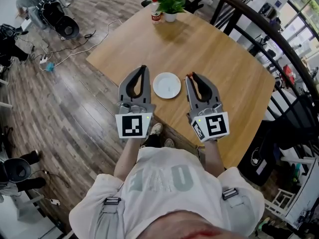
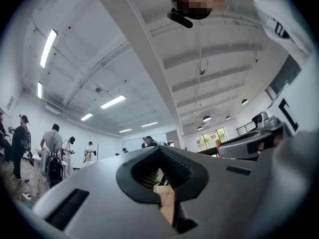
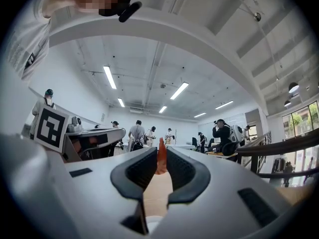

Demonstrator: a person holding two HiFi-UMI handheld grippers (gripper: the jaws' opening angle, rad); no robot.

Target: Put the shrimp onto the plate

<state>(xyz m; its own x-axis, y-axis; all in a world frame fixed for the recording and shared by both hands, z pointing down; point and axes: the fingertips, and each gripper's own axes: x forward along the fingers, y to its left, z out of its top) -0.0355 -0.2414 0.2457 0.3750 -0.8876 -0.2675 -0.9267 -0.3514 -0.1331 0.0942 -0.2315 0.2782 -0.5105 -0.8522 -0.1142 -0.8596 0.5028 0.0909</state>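
Jaws of right gripper (image 1: 191, 76): clamped on shrimp (image 3: 161, 156), pinched upright at tips. Jaws of left gripper (image 1: 144, 67): closed together, empty. Plate (image 1: 166, 85) on tabletop (image 1: 209, 49), just left of right jaws, between both grippers. Seemingly carry step; next likely: swing left over plate, lower, release.

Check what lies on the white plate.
Nothing: the plate shows bare and uncovered in the head view. The shrimp is pinched in the right hand-held gripper beside it.

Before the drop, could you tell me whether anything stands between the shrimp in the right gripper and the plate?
Nothing visible does: the shrimp, held by the right gripper, hangs just beside the empty plate.
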